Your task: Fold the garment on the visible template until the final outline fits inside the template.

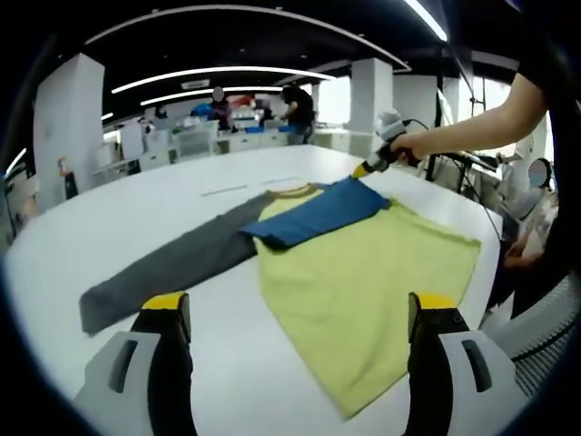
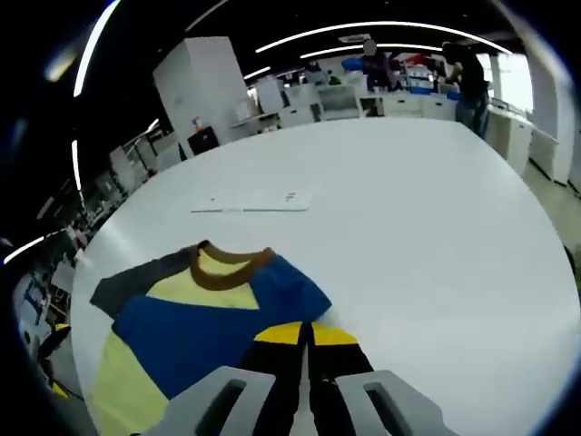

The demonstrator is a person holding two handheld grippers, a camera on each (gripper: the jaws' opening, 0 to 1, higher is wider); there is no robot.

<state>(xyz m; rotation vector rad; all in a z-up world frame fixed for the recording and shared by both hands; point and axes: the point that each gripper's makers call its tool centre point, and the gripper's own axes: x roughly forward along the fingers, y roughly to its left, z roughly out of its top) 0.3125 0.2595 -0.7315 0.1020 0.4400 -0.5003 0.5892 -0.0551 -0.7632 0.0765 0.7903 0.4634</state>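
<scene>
1. A yellow-green shirt (image 1: 363,282) is lying flat on the white table (image 1: 163,195), its grey sleeve (image 1: 168,268) stretching out to one side
2. The right gripper (image 2: 306,338), jaws pressed together, is pinching the blue sleeve (image 2: 195,336), which is lying folded across the shirt's chest below the brown collar (image 2: 229,270)
3. The left gripper (image 1: 300,313) is hovering above the table edge with its jaws spread wide, holding nothing

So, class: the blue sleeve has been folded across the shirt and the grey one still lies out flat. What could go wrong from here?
1. The right claw looks shut at the blue sleeve; pulling away before it lets go could drag the fold open.
2. The grey sleeve is long; folded carelessly, it may stick out past the yellow body.
3. The shirt's right side lies near the table edge and could slip over.
</scene>
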